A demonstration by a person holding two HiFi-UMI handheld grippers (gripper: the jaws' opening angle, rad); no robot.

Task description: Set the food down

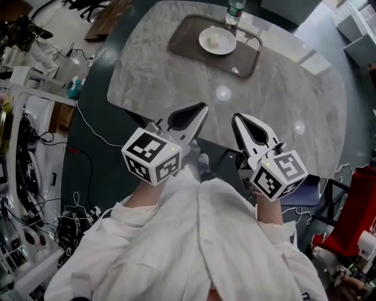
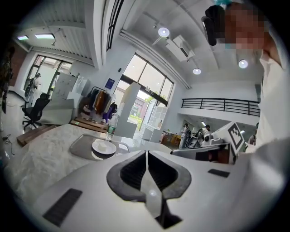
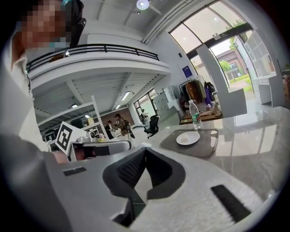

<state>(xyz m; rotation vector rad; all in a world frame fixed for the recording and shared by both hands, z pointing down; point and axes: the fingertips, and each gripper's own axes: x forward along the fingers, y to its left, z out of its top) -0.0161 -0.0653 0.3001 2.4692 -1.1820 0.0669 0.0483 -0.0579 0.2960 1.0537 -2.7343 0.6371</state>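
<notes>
Presently both grippers are held at the near edge of the grey marble-patterned bench point(image 1: 176, 76), over your lap and well apart from the task's things. The left gripper point(image 1: 200, 110) has its jaws pressed together with nothing between them, as its own view confirms. The right gripper point(image 1: 239, 121) is likewise closed and empty.

The small pale piece of food point(image 1: 214, 40) lies on the round white plate point(image 1: 227, 43). That plate sits in the dark brown rectangular tray point(image 1: 188, 32) at the far side of the bench. A clear plastic water bottle point(image 1: 235, 10) stands just beyond the tray's far edge.

Judgement: the food appears already set down, and neither gripper carries anything. The placing step looks complete rather than under way.

Recommendations for finishing well:
- Make no further reach unless the food needs adjusting; from here it looks settled near the plate's middle.
- If you do go back in, approach from the near side and low over the tray, so that you do not brush the bottle behind it.
- Open the jaws only above the plate, never while crossing the tray's raised rim.
</notes>
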